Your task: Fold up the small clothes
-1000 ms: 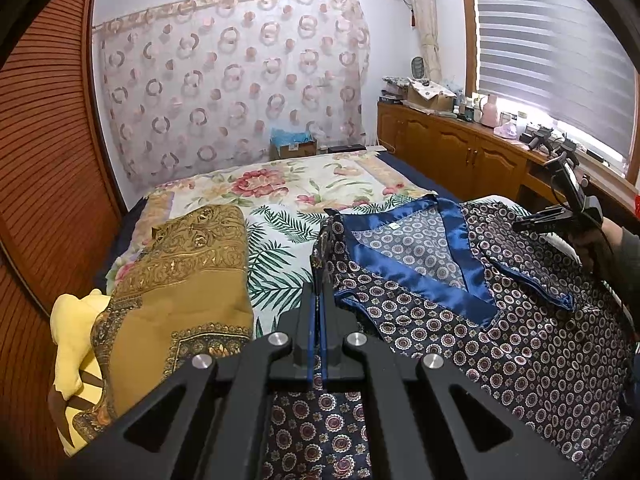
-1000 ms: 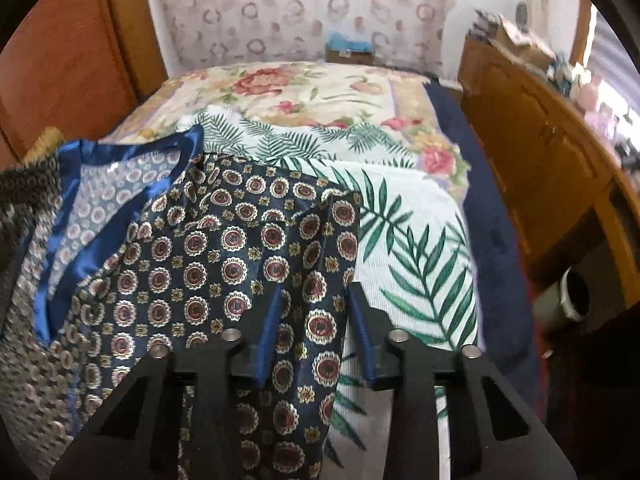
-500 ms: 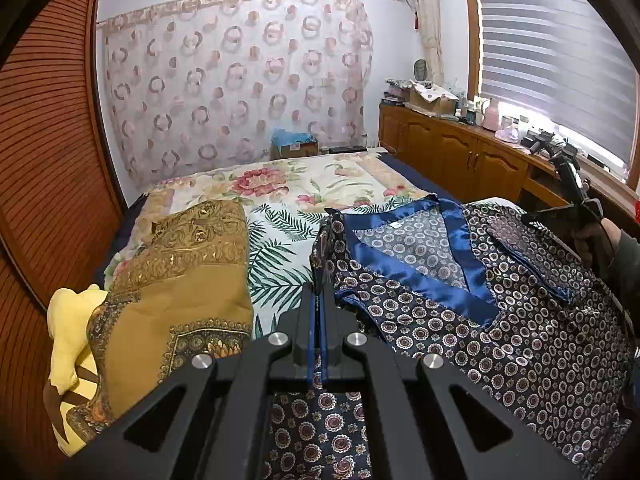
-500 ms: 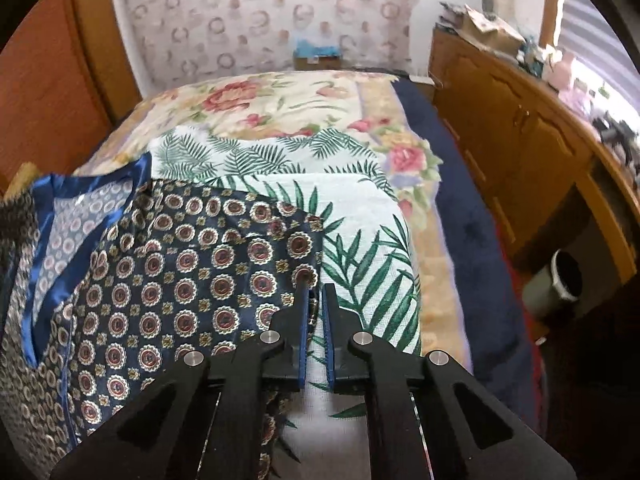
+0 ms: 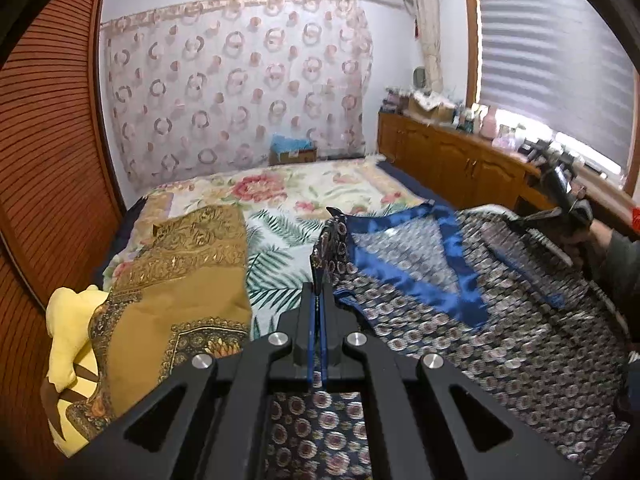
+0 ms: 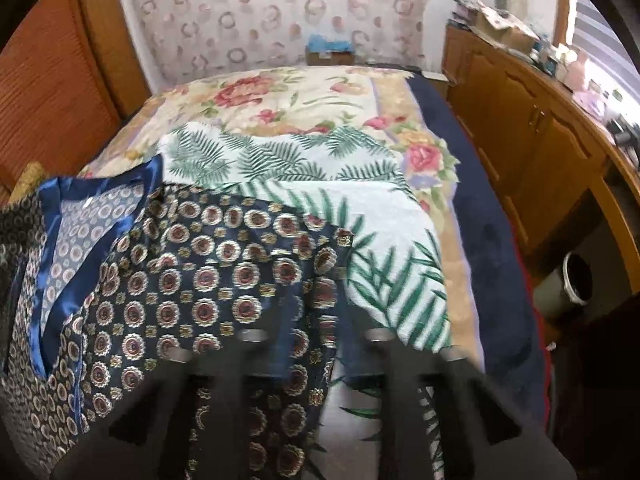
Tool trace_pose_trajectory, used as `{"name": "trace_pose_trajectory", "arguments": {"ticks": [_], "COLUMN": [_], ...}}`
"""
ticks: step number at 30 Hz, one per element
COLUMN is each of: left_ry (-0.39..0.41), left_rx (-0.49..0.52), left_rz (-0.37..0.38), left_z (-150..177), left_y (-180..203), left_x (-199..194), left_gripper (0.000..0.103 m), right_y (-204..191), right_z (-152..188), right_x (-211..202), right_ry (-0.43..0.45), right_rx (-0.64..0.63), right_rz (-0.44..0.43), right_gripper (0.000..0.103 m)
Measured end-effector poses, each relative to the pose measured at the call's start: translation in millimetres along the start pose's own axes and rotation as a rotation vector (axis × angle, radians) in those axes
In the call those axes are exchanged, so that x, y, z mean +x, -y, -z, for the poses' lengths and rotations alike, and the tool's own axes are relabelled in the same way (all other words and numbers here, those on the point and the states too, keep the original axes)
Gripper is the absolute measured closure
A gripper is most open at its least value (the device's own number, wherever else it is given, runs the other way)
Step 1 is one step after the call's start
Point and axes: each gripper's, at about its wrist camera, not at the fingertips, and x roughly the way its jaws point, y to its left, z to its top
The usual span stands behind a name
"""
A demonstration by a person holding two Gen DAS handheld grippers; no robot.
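Note:
A dark navy patterned top (image 5: 500, 320) with a shiny blue V-neck trim (image 5: 456, 264) lies spread on the bed. My left gripper (image 5: 318, 300) is shut on its left shoulder edge, pinched between the blue pads. In the right wrist view the same top (image 6: 180, 280) fills the left half. My right gripper (image 6: 316, 320) is blurred, its fingers spread apart around the top's right corner. The right gripper also shows at far right in the left wrist view (image 5: 560, 208), held by a hand.
A folded mustard patterned cloth (image 5: 168, 280) on a yellow item (image 5: 68, 320) lies at the bed's left side. The bed has a palm-leaf and floral cover (image 6: 304, 152). Wooden cabinets (image 6: 540, 140) run along the right, with a bin (image 6: 572, 280) on the floor.
My right gripper shut on the top's right corner half a second ago and now its fingers stand apart, blurred by motion. My left gripper stays shut on the shoulder.

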Motion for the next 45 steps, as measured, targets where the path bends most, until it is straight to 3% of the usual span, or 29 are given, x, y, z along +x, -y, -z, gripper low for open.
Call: {"name": "trace_pose_trajectory", "arguments": {"ticks": [4,11,16,20,26,32,34,38,42,45], "left_ry": [0.060,0.117,0.127,0.100,0.016,0.046,0.068,0.048,-0.051,-0.119], "left_rx": [-0.013,-0.032,-0.087,-0.089,-0.050,-0.098,-0.101,-0.085,-0.116,-0.116], "left_rz": [0.040,0.082,0.073,0.025,0.021,0.014,0.000,0.011,0.004,0.008], "left_z": [1.8,25.0,55.3,76.8,94.2,88.0,79.9,70.4,70.0,75.7], "left_y": [5.6,6.6,-7.0,-11.1,-9.5,-27.0,-30.8,-38.5,-49.6,-50.2], "left_x": [-37.3,-101.5,-136.0,-154.2,-151.1,-153.5,-154.7,-136.0,-92.6,-67.1], "left_gripper": [0.103,0.103,0.103,0.103,0.103,0.089,0.080,0.076,0.076,0.076], "right_y": [-15.3,-32.6,-34.2,-32.1,-21.5,-5.2,-0.9,5.0,5.6,9.0], "right_z": [6.8,47.2,97.8,135.7,184.4,221.7,222.0,210.2,198.8,188.2], "right_x": [-22.3,-126.3,-194.1,-229.6,-247.5,-226.2,-225.3,-238.7,-246.9,-241.0], "right_ry": [0.065,0.265,0.357,0.375,0.306,0.170,0.175,0.241,0.264,0.269], "right_rx": [-0.048,-0.089,-0.106,-0.090,-0.086,-0.050,-0.043,-0.031,-0.070,-0.075], "right_rz": [-0.004,-0.087,-0.147,-0.169,-0.123,-0.085,-0.069,-0.092,-0.046,-0.016], "right_gripper": [0.103,0.103,0.103,0.103,0.103,0.103,0.103,0.100,0.100,0.090]}}
